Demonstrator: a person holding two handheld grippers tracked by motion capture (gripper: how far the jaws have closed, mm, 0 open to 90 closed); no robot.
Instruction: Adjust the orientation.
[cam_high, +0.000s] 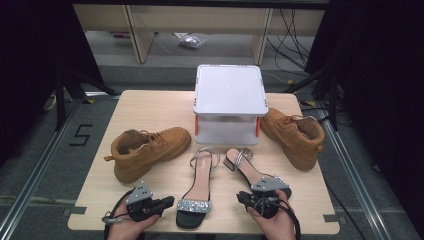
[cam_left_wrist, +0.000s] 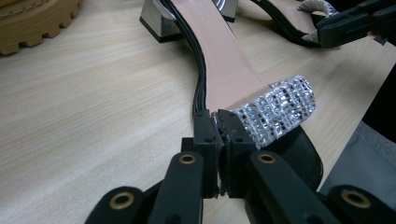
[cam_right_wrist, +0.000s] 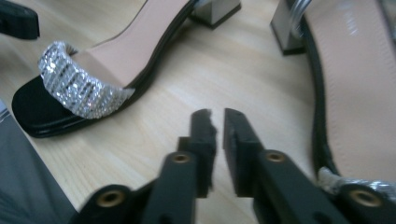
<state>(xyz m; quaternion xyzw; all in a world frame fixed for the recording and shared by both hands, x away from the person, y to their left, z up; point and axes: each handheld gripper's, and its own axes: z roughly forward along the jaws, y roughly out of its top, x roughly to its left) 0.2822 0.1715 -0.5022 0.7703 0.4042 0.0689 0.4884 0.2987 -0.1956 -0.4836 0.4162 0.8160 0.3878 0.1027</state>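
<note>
The left gripper (cam_left_wrist: 219, 122) is closed and empty, its tips touching the rhinestone-strapped black heeled sandal (cam_left_wrist: 233, 79) on the pale wooden surface (cam_high: 150, 107). The right gripper (cam_right_wrist: 215, 122) is nearly closed, empty, between both sandals. No writing is readable.

We saw the wooden table (cam_high: 150, 107) evenly and brightly lit from above, while the room around it fell into near-black. The white box (cam_high: 229, 90) lid looked washed out with glare. Shadows under the shoes were soft and short. In both gripper views the black jaws nearest the lens were blurred, and the sandal's rhinestone strap (cam_left_wrist: 275, 112) sparkled with small highlights.
</note>
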